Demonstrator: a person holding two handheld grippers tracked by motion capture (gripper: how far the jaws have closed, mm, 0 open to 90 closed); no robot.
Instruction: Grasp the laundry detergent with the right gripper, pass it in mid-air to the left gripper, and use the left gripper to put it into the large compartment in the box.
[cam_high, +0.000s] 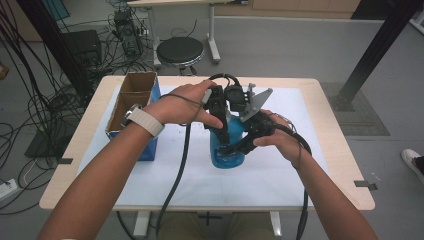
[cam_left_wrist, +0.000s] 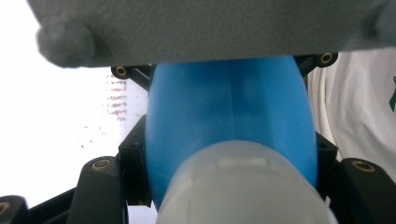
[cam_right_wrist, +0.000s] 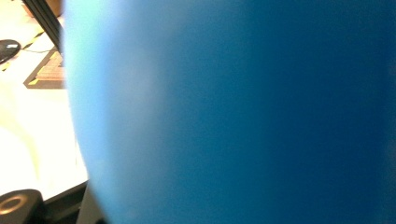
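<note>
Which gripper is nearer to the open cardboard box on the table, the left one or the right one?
Left. The left gripper holds the blue bottle on the side facing the cardboard box; the right gripper grips the bottle's far side.

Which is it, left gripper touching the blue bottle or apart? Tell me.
Touching. In the left gripper view the blue bottle sits pressed between the left gripper jaws.

I see the bottle (cam_high: 227, 150) standing near mid-table (cam_high: 320, 165), on the mat (cam_high: 280, 175). The box (cam_high: 131, 100) sits to its left, at the mat's left edge, well apart. My left gripper (cam_high: 221, 131) comes at the bottle from above, the right gripper (cam_high: 235, 148) from its right side (both touching it). Behind the table, on the floor, a stool (cam_high: 180, 51).
</note>
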